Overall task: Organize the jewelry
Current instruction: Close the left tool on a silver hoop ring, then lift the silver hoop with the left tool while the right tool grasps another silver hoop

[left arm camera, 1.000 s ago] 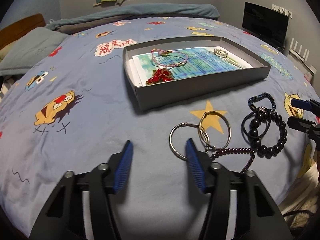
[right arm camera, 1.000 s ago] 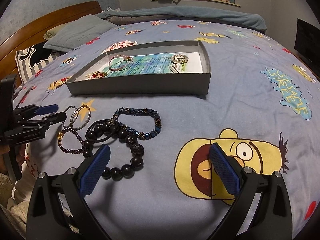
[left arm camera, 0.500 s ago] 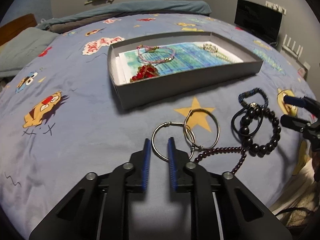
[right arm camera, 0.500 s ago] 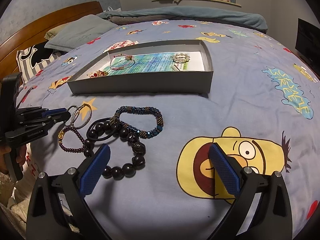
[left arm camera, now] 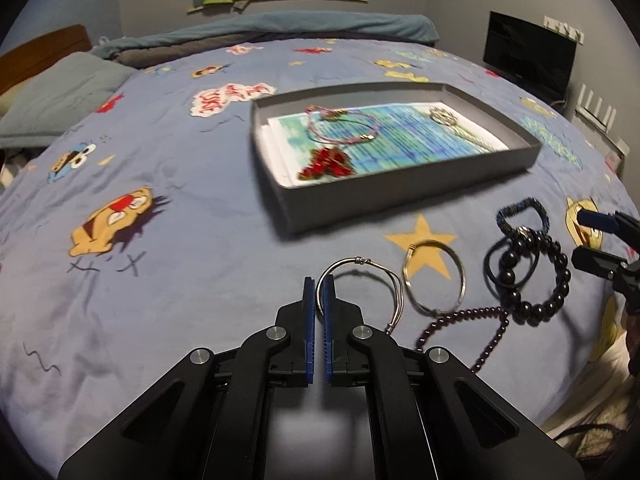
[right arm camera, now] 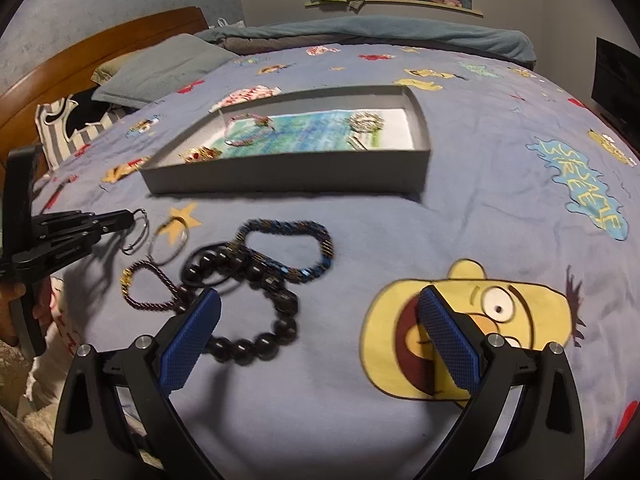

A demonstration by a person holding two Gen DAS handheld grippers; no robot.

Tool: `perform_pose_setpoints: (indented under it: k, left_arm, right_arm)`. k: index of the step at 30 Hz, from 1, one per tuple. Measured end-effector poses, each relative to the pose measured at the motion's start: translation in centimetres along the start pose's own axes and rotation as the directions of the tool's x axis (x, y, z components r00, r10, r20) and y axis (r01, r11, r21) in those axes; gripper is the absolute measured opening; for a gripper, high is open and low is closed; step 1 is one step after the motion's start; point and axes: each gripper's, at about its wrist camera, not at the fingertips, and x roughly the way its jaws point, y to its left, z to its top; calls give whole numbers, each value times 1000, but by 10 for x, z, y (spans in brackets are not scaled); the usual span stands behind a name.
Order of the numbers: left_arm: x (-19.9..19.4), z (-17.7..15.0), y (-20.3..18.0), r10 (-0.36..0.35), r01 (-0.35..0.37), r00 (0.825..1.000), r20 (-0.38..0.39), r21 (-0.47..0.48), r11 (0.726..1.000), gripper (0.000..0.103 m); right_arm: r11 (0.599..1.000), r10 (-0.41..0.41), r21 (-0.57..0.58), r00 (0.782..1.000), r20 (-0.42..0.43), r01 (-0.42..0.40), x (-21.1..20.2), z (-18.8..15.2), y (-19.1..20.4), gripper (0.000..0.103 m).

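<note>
Pinching silver bangle (left arm camera: 360,280), left claw (left arm camera: 319,292) (seemingly lifted)

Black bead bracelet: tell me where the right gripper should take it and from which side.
Best bet: the near arc of the black bead bracelet, which lies flat on the bedspread, clear of other pieces. Its far arc is tangled with the blue bracelet and a black ring. Bring the open right gripper down from above, one finger inside the loop, one outside.

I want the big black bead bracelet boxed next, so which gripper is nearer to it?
Right. The right gripper hovers open just short of the black bead bracelet, one pad beside its beads. The left gripper is shut on the silver wire bangle, across the other bracelets.
</note>
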Motion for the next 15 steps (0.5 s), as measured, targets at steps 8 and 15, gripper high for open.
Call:
perform_pose_setpoints:
  k: [8, 15]
  left_arm:
    - [-6, 0, 9, 5, -5, 1000, 10, -15, 1000, 4]
    - [-20, -3, 12, 9, -9, 999, 31, -1, 1000, 4]
  right_arm:
    - [995, 64, -78, 997, 42, -60, 5, 21, 43, 93]
    - [991, 82, -108, 995, 57, -75, 21, 30, 84, 74]
